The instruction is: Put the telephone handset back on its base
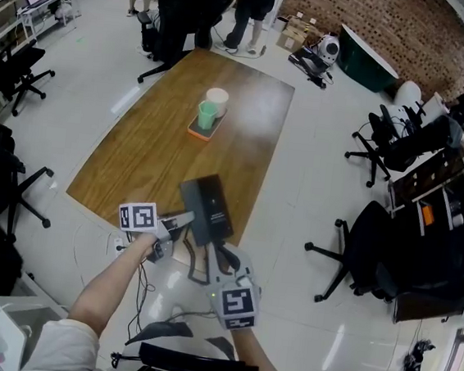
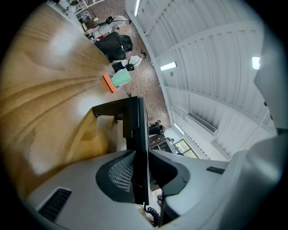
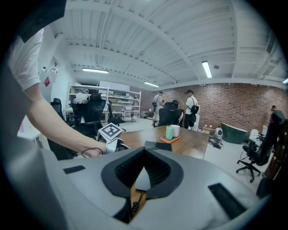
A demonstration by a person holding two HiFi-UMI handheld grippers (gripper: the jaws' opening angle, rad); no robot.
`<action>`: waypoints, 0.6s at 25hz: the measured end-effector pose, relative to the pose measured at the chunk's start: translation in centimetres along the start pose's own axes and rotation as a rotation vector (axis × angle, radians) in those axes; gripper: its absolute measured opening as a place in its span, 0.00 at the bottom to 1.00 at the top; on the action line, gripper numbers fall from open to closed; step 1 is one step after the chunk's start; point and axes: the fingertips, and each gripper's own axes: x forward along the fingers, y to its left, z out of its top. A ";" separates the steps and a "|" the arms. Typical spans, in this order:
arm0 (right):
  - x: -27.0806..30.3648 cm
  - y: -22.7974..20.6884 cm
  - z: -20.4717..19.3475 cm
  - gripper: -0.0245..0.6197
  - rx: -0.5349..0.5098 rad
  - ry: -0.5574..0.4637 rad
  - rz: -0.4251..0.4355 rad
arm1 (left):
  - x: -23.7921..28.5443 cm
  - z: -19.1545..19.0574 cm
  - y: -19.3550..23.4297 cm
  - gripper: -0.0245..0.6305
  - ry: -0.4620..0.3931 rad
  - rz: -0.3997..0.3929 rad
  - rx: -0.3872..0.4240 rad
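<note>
From above, in the head view, both my tools meet at the near edge of the wooden table (image 1: 163, 132). My left gripper (image 1: 177, 222) reaches in from the left to the black telephone base (image 1: 205, 207), which stands tilted right at that edge. My right gripper (image 1: 214, 259) comes at it from the near side. Farther along the table a green cup (image 1: 207, 115) and a white cup (image 1: 217, 99) sit on an orange tray (image 1: 198, 131).

Left gripper view — the picture lies on its side, with the table at the left. My fingers are clamped on the base, its thin edge running straight up between the pads. A coiled cord (image 2: 153, 216) hangs close under them.

Right gripper view — my fingers are drawn close about a pale-glinting wedge, the end of the handset (image 3: 141, 179) as best I can read it, just short of the base. My left forearm (image 3: 54, 121) crosses at the left.
</note>
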 end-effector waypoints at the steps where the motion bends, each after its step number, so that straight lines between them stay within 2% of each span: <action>1: 0.0 0.0 0.1 0.05 -0.001 -0.002 0.001 | 0.1 0.1 0.0 0.17 -0.003 0.008 0.004; 5: -0.2 0.1 0.2 0.05 0.000 -0.004 0.002 | 0.0 0.1 0.0 0.20 -0.017 0.029 0.011; 7: -0.3 0.1 0.1 0.05 0.002 -0.004 0.002 | 0.0 0.2 -0.1 0.23 -0.032 0.035 0.001; 9: -0.4 0.1 0.0 0.05 0.003 -0.003 0.003 | -0.2 0.2 -0.1 0.32 -0.043 0.049 -0.004; 15: -0.7 0.3 -0.1 0.05 0.002 -0.007 0.012 | -1.3 0.3 0.3 0.32 -0.088 0.097 -0.006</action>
